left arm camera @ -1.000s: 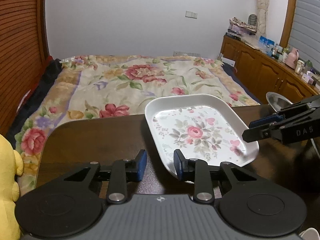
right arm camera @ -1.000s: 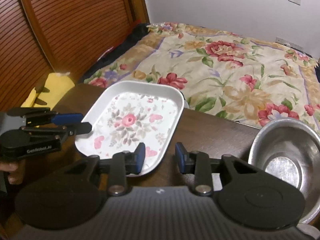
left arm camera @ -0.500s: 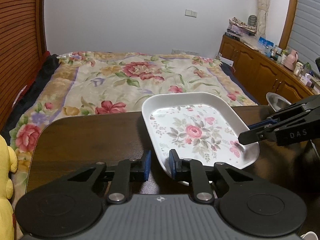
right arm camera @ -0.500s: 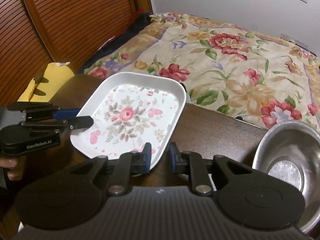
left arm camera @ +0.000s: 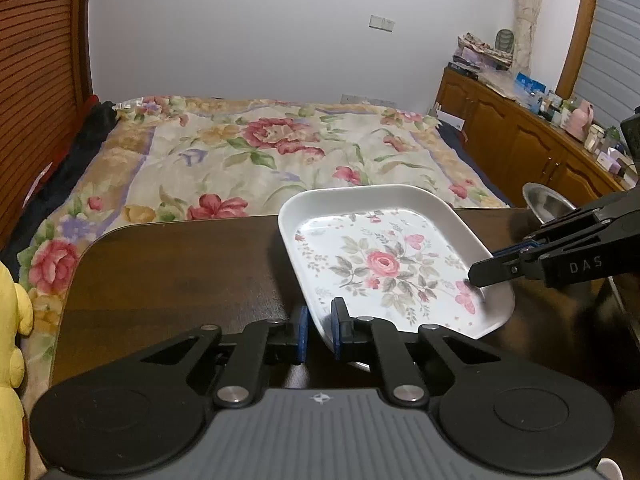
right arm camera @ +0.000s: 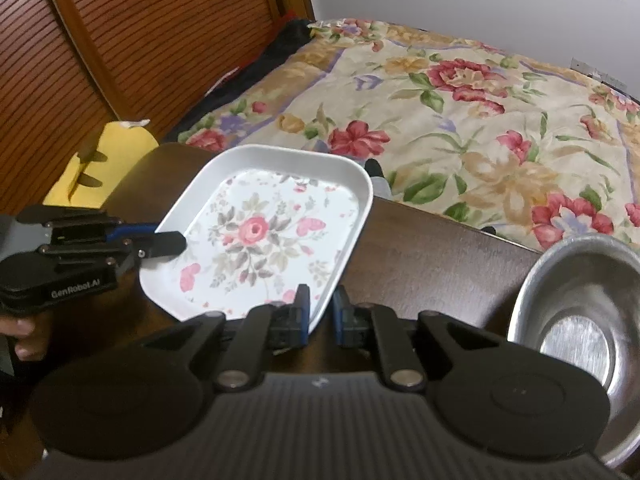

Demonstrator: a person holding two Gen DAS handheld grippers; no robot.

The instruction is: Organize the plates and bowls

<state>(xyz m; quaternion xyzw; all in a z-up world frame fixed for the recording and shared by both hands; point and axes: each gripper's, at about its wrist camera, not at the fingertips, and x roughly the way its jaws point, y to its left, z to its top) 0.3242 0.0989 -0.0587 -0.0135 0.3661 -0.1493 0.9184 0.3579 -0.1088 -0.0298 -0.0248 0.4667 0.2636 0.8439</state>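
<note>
A white rectangular plate with a pink rose print (left arm camera: pixel 384 264) (right arm camera: pixel 260 236) sits over the dark wooden table (left arm camera: pixel 180 272) (right arm camera: pixel 420 248). My left gripper (left arm camera: pixel 319 320) is shut on the plate's near left rim, which passes between its blue pads. My right gripper (right arm camera: pixel 320 308) is shut on the opposite rim. Each wrist view also shows the other gripper from the side, the right gripper (left arm camera: pixel 480 274) and the left gripper (right arm camera: pixel 172 242), both with a fingertip on the plate. A steel bowl (right arm camera: pixel 576 320) (left arm camera: pixel 548 200) stands empty on the table's right end.
A bed with a floral cover (left arm camera: pixel 260 152) (right arm camera: pixel 480 100) lies just past the table's far edge. A yellow plush toy (left arm camera: pixel 12 320) (right arm camera: pixel 100 156) sits off the table's left end. A wooden cabinet (left arm camera: pixel 520 148) with small items runs along the right wall.
Both grippers' jaws have narrowed from wide apart to pinching the plate's rim. Both moved in closer to the plate.
</note>
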